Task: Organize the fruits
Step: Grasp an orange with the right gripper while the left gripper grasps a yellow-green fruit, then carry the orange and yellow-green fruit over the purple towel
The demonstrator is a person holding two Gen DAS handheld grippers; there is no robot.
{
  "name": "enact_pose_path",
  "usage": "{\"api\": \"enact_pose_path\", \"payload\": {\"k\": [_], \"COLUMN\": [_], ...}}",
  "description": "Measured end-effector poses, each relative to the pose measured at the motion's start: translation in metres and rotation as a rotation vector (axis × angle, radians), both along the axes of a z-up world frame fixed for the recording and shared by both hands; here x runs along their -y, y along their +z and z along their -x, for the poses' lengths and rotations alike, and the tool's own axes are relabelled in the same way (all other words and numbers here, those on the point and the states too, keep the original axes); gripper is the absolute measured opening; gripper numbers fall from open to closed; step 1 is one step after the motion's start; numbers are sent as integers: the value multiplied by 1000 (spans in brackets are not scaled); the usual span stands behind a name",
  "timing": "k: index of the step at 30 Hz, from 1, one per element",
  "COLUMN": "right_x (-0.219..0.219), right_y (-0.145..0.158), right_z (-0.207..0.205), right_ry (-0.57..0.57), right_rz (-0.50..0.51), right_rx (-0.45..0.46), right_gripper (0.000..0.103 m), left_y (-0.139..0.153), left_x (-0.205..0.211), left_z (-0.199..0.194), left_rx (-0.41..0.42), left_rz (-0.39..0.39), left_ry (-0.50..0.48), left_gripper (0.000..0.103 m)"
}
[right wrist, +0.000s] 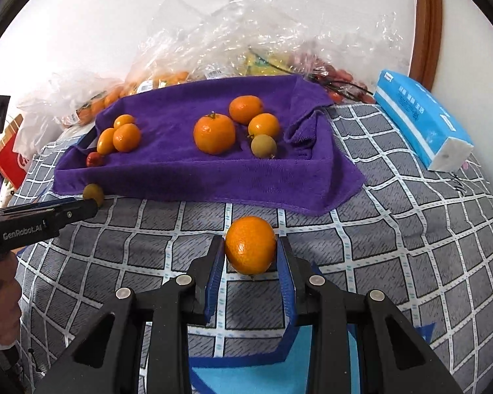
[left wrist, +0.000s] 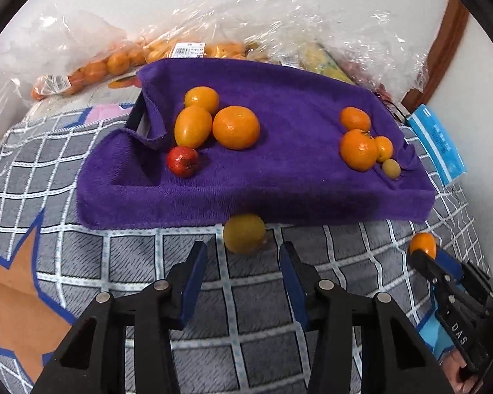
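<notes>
A purple towel (left wrist: pixel 279 177) covers a tray on the checked cloth. On it lie two groups of fruit: oranges with a red fruit (left wrist: pixel 182 161) at the left, and oranges with a small yellow-green fruit (left wrist: pixel 391 168) at the right. A yellow-green fruit (left wrist: pixel 244 233) lies on the cloth just in front of the towel's edge, ahead of my open left gripper (left wrist: pixel 243 262). My right gripper (right wrist: pixel 249 256) is shut on an orange (right wrist: pixel 250 244) just above the cloth. That orange also shows in the left wrist view (left wrist: pixel 423 244).
Clear plastic bags (left wrist: pixel 213 32) of oranges and other fruit lie behind the towel against the wall. A blue tissue pack (right wrist: pixel 420 118) lies at the right. A wooden frame (right wrist: pixel 427 23) stands at the far right. The checked cloth (right wrist: pixel 394 229) covers the surface.
</notes>
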State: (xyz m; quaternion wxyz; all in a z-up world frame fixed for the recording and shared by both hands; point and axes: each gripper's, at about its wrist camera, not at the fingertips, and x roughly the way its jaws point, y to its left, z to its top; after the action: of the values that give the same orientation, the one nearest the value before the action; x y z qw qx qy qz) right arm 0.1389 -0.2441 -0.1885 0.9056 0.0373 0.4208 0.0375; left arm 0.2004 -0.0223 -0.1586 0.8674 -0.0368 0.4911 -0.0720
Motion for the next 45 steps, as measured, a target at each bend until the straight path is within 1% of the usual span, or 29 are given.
{"api": "enact_pose_path", "payload": {"k": [2,5,8,10,14,18,21,26,30,33,39,45], "right_x": [0,-1,-1,0,0,-2,-4,-11,-22,-27,-32,-33], "right_y": [-2,-4,-6,-9,-10,-9,-6,6,20,30,53,75], "right_z": [-3,-7,-10,-13,-14,-13,-9,2,14,22,40,54], "right_ry": [2,5,6,3,1,3,3,13,30,34,31,30], "right_rz": [-2,-3,1,1,0,17,7,9,23,26,29,13], "right_rx": [-3,5,7,-8,-9,-10,-12,8,38,59,102,143], "right_gripper": [32,32,32,32,32,32,32,32,32,32,32,32], "left_y": [-4,-6,-7,-7,-6,-4,0,5,10,16,33,52], "left_x": [-1,-1,-2,-2,-1,-5,-11,-25,-35,-40,-45,-49], "left_z": [-5,-9,-12,-14,-12,-7,1,16,29,40,62,80], "left_rx": [-4,22,33,38,43,30,29,27,30,44,74,103], "left_rz": [9,19,24,36,31,44,47,48,84,86,83,107], "left_ry": [10,20,32,27,12,9,16,40,62,69,73,72], "left_gripper": [41,38,30,26,26,26,26,26,26,26,26,26]}}
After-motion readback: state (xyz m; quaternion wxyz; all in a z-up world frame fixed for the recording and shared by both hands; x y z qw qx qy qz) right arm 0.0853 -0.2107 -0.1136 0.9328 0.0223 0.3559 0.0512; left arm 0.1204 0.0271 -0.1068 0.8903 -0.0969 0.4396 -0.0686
